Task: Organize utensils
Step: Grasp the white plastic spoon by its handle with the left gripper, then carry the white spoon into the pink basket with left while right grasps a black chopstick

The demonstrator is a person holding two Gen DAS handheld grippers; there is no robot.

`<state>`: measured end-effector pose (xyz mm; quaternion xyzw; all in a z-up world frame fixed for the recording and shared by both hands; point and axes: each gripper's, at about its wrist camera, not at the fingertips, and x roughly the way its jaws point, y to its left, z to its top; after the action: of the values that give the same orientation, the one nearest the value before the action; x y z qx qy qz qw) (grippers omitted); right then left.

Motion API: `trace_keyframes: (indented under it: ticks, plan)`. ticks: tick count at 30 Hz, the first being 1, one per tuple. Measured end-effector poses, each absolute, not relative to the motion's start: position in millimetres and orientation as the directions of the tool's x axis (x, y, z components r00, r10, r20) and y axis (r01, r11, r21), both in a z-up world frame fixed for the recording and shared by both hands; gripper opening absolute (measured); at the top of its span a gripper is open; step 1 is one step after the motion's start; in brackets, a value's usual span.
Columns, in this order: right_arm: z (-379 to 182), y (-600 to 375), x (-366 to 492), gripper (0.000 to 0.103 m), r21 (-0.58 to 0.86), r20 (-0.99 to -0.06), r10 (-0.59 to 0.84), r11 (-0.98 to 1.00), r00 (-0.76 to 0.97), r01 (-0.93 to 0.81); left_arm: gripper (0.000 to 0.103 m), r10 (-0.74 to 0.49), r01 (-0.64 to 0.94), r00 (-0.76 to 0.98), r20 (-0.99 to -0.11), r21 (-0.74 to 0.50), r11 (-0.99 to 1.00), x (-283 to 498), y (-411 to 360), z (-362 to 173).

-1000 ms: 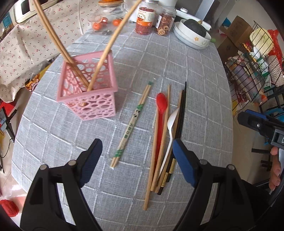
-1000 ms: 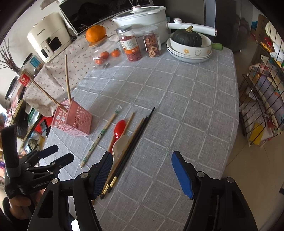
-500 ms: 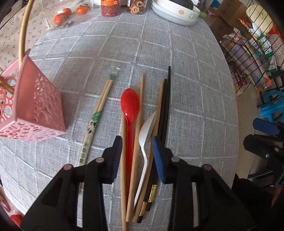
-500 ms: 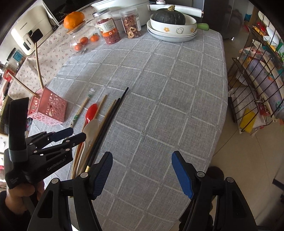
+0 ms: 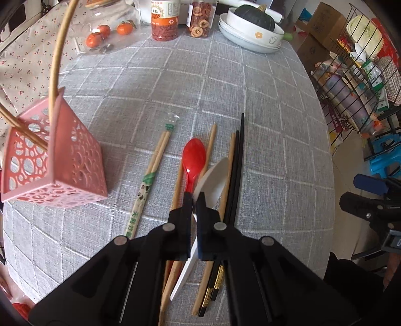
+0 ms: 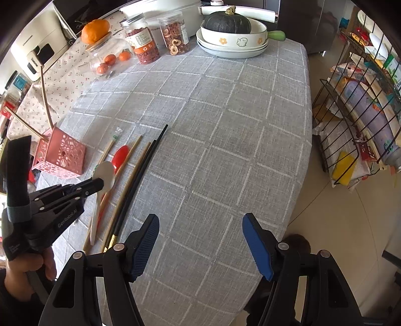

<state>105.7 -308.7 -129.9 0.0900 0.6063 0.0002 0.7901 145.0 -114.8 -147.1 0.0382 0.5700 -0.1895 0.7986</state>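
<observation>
My left gripper (image 5: pixel 193 200) is shut on the white spoon (image 5: pixel 213 179), gripping its neck, with the bowl tilted up off the cloth; it also shows in the right wrist view (image 6: pixel 105 173). Beside it lie a red spoon (image 5: pixel 194 160), wooden chopsticks (image 5: pixel 209 148), black chopsticks (image 5: pixel 236 165) and a wrapped chopstick pair (image 5: pixel 150 175). A pink perforated holder (image 5: pixel 50 170) at the left holds wooden chopsticks. My right gripper (image 6: pixel 200 243) is open and empty above the table's near right part.
Jars (image 5: pixel 164 20), a stack of dishes with a dark squash (image 5: pixel 250 30) and small oranges (image 5: pixel 110 32) stand at the table's far end. A wire rack (image 6: pixel 356 120) stands off the right edge.
My left gripper moved right from the pink holder to the utensil pile, closed on the white spoon and tilted its bowl up. My right gripper drew back toward the table's near edge.
</observation>
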Motion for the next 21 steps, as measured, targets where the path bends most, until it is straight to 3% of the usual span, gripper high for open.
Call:
trace_keyframes:
  ticks: [18, 21]
  plan:
    - [-154.4, -275.3, 154.0, 0.070, 0.179, -0.960, 0.142, 0.974, 0.242, 0.136, 0.004, -0.368, 0.300, 0.479, -0.797, -0.245, 0.922, 129.1, -37.3, -79.3]
    - [-166.8, -270.1, 169.6, 0.065, 0.217, -0.956, 0.175, 0.962, 0.234, 0.169, 0.003, -0.373, 0.293, 0.509, -0.776, -0.252, 0.922, 126.0, -30.0, -70.9]
